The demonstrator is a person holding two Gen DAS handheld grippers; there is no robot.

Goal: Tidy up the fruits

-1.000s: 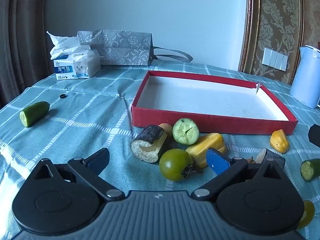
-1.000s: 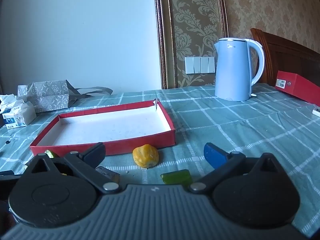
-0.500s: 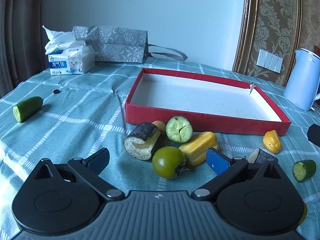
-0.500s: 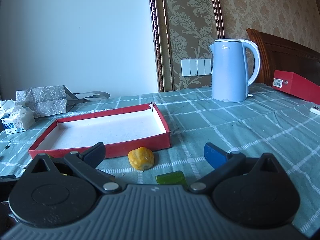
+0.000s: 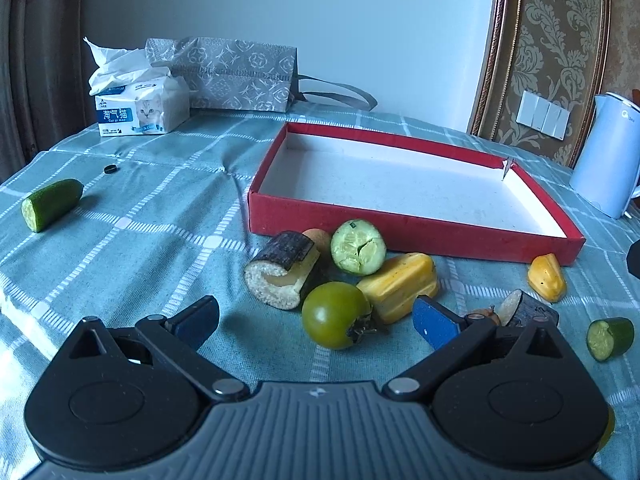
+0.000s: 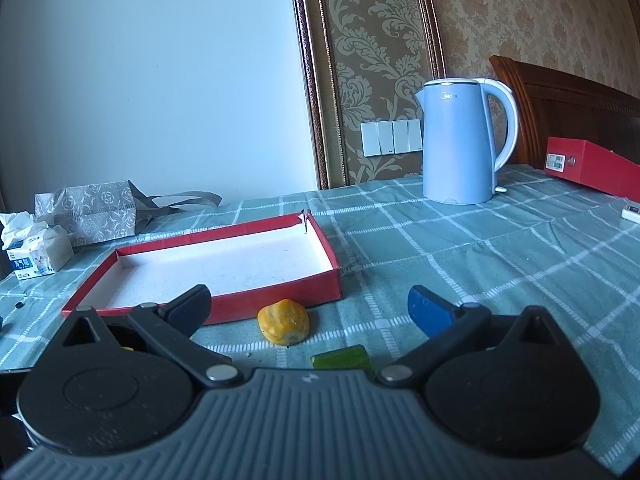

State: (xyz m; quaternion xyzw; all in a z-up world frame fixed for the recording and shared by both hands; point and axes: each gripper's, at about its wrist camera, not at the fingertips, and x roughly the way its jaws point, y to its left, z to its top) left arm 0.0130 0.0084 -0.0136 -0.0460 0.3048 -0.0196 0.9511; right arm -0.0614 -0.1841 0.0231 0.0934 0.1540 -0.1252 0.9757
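An empty red box lid (image 5: 412,226) (image 6: 256,304) lies on the checked tablecloth. In front of it sits a heap: a green tomato (image 5: 334,314), a cut cucumber end (image 5: 358,247), a yellow piece (image 5: 400,280) and a dark-skinned chunk (image 5: 282,274). My left gripper (image 5: 316,318) stands open just short of the tomato, nothing between its fingers. A small yellow piece (image 5: 546,278) (image 6: 283,321) and a green cucumber stub (image 5: 610,338) (image 6: 342,358) lie to the right. My right gripper (image 6: 308,306) is open above that yellow piece, holding nothing.
A half cucumber (image 5: 50,204) lies far left. A tissue pack (image 5: 140,106) and a grey gift bag (image 5: 224,74) stand at the back. A blue kettle (image 6: 460,140) and a red box (image 6: 592,168) are at the right. A small black ring (image 5: 111,169) rests on the cloth.
The left gripper has eased toward the fruit heap and lowered slightly. The right gripper has drawn closer to the small yellow piece. Both stay open.
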